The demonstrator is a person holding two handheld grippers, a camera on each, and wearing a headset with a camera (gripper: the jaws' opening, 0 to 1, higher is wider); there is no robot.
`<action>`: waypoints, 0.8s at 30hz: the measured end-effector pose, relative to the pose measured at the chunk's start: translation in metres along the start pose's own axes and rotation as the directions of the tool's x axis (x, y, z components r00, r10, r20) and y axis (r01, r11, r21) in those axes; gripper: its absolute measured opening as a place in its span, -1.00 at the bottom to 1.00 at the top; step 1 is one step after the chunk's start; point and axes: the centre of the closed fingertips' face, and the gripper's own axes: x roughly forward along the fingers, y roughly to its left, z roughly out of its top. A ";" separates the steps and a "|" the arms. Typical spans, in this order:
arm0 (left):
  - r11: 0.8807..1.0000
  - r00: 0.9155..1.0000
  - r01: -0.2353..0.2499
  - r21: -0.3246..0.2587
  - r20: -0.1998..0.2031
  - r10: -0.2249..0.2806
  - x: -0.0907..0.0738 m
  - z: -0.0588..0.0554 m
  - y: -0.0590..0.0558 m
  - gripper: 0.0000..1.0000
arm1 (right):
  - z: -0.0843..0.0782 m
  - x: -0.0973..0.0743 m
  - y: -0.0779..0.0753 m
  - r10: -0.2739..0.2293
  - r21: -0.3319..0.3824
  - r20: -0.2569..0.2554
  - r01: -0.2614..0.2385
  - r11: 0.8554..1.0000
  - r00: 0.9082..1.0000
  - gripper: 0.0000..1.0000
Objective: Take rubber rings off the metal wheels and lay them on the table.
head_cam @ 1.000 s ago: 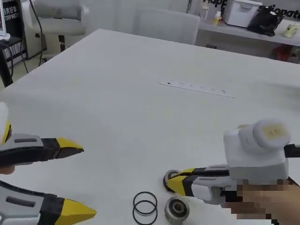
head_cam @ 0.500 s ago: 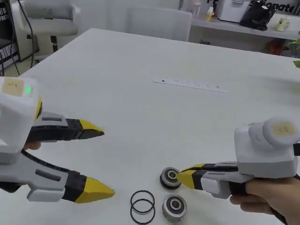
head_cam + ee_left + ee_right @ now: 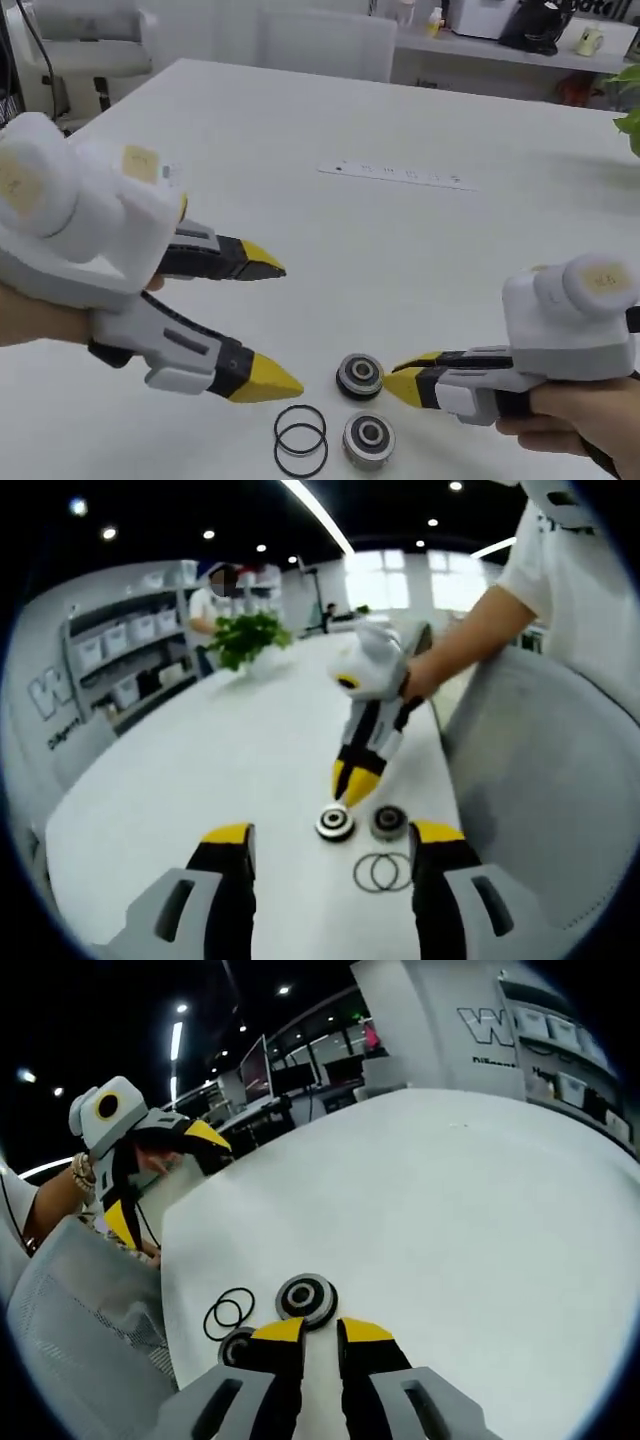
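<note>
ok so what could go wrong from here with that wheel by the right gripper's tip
The darker-rimmed wheel lies loose on the smooth table with the right gripper right beside it. Prying at it could just shove it away, perhaps into the bare wheel. The open left gripper hangs close to the two loose rings. If it comes in to pin the wheel, its lower jaw might scatter them.

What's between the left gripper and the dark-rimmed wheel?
Only bare table, per the head view: nothing lies between the left gripper and the dark-rimmed wheel.
</note>
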 end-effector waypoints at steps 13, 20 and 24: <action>1.000 1.000 0.027 0.009 0.002 -0.027 0.045 0.004 0.011 0.03 | -0.001 0.000 0.001 0.012 -0.044 0.006 -0.012 0.999 1.000 -0.79; 0.999 0.999 0.031 -0.012 -0.030 -0.031 0.067 -0.012 0.011 -0.10 | -0.006 0.004 0.006 0.023 -0.089 -0.019 -0.025 0.996 1.000 -0.77; 0.999 0.998 0.035 -0.016 -0.048 -0.036 0.078 -0.021 0.008 -0.25 | -0.006 0.007 0.008 0.027 -0.110 -0.020 -0.029 0.994 0.999 -0.74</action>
